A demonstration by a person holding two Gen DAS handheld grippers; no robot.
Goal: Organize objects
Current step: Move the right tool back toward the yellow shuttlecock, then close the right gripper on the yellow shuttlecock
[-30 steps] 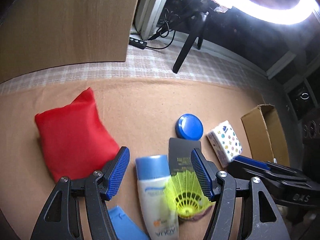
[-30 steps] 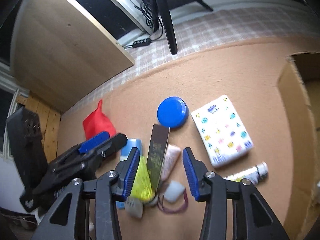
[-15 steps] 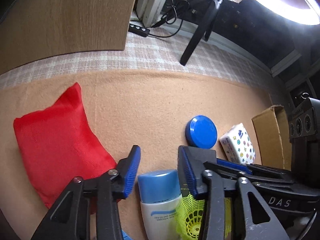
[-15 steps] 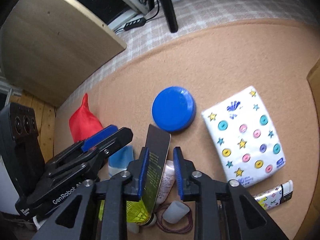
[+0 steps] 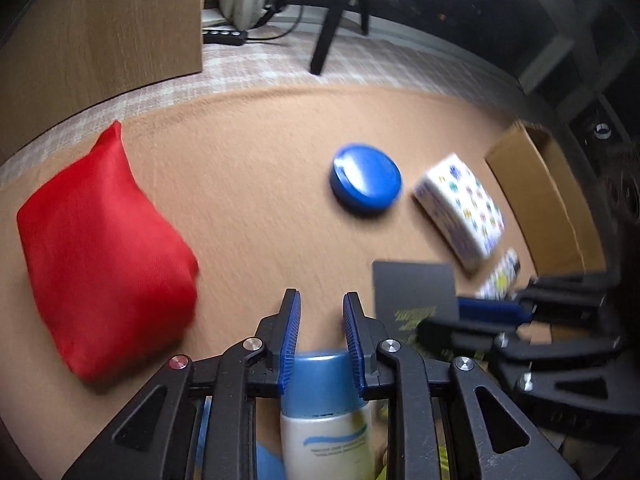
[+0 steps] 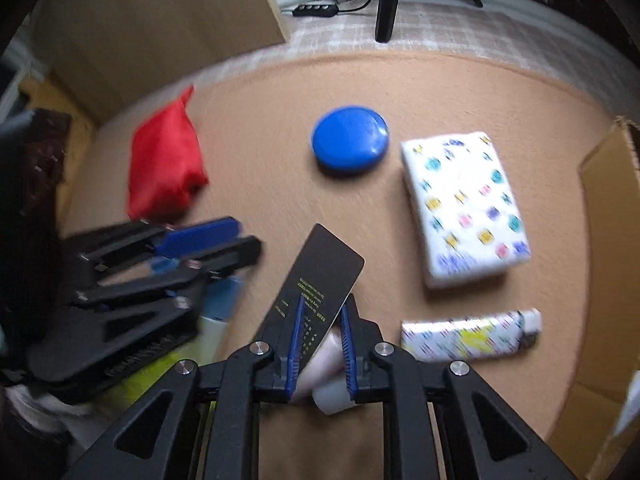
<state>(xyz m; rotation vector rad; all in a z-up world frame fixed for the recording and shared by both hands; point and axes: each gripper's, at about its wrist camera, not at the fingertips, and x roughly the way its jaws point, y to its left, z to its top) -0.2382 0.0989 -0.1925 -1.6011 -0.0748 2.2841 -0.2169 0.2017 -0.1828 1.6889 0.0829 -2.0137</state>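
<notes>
Left wrist view: left gripper [image 5: 319, 312] clamps the blue-capped bottle [image 5: 325, 408] at the mat's [image 5: 256, 168] near edge. Right gripper [image 6: 322, 322] closing, apparently pinching the black card [image 6: 320, 276] over a pale tube [image 6: 326, 364]; blur obscures contact. Red pouch [image 5: 100, 240] sits left-side.

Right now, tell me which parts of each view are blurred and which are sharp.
Left wrist view: left gripper sharp; blue disc and tissue pack smeared by motion. Right wrist view: right gripper sharp; left gripper and red bag blurred.
</notes>
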